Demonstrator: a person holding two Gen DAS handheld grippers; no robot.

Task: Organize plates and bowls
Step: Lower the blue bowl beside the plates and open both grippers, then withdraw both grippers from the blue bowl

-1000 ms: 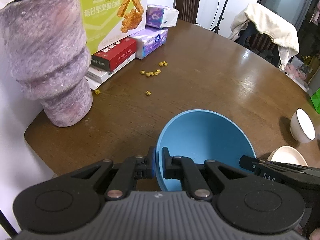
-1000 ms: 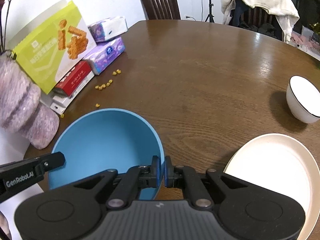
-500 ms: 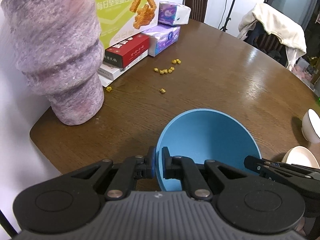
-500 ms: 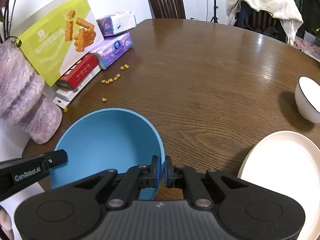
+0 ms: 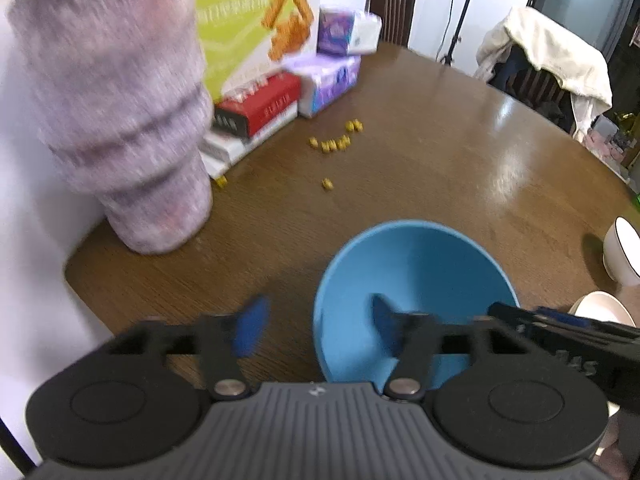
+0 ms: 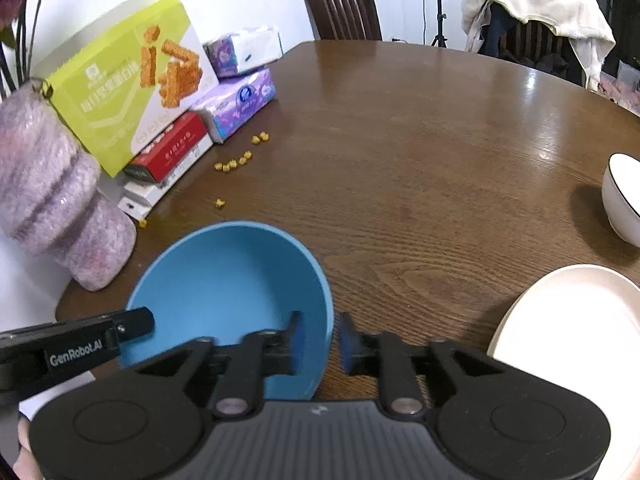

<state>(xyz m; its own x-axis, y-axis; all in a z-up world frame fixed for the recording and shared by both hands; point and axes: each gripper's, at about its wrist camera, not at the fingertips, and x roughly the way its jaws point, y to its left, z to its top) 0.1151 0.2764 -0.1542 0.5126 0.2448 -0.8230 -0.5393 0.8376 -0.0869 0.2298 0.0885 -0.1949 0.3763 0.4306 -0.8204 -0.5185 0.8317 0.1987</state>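
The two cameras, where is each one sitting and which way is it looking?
Left wrist view: sits on the left claw, looking down over the table's left side; its open fingers straddle the blue bowl rim, right claw tip intruding.
Right wrist view: sits on the right claw, looking down across the table; its open fingers straddle the bowl's right rim, left claw tip intruding.
Both share: bowl, purple vase, white bowl, cream plate.

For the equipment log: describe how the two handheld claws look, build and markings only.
Both are matte black plastic. Each has a ribbed grey body, two round black discs, and silver pivot pins on linkage arms ending in blue pads. The left claw shows white "GenRobot.AI" lettering on its side in the right wrist view. The right claw matches. No cables or sleeves show.
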